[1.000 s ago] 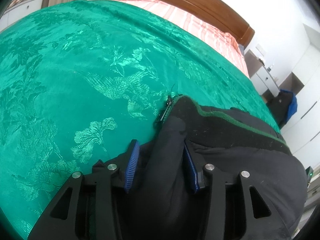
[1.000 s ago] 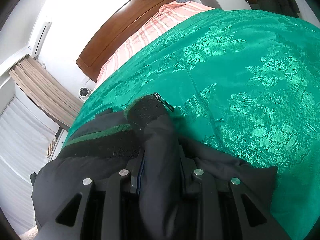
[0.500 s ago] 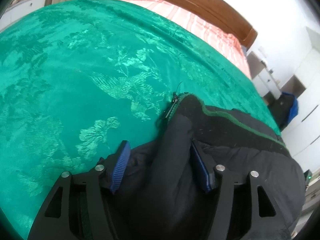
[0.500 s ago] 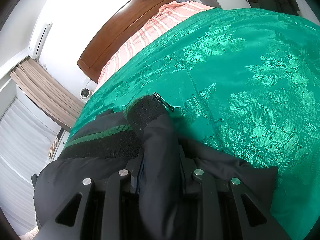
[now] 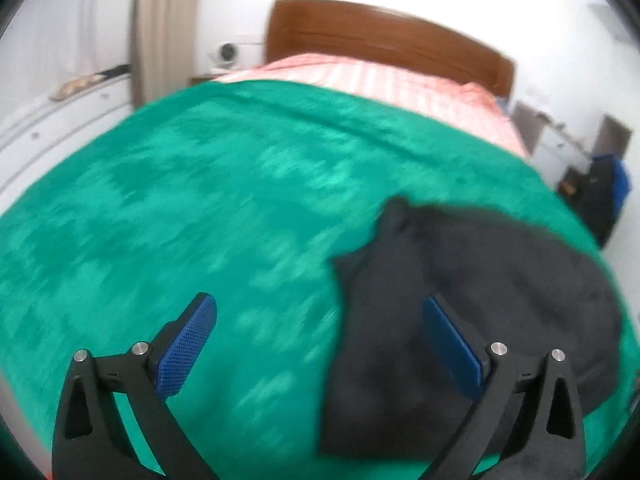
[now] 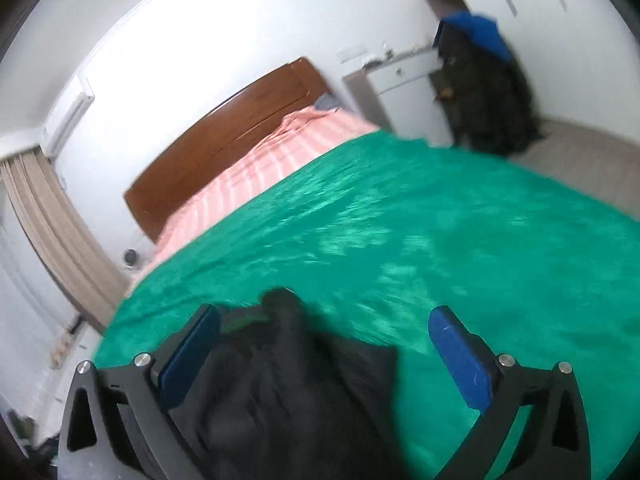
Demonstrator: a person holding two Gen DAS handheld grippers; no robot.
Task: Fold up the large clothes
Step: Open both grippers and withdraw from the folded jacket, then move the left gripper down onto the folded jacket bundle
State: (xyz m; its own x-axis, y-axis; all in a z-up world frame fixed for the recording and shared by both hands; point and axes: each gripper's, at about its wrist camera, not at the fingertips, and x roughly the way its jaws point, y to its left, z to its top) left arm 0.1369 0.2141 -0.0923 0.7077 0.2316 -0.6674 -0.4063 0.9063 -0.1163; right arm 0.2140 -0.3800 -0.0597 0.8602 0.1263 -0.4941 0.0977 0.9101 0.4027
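Jacket (image 5: 460, 300) blurred, bottom cut off.

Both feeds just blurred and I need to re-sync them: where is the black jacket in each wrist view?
Left wrist: black jacket lies lower right on the green bedspread, under the right-hand blue finger pad.
Right wrist: black jacket sits bottom centre-left, between the open fingers.
Shared landmark: the brown wooden headboard, top centre in the left view, upper left in the right.
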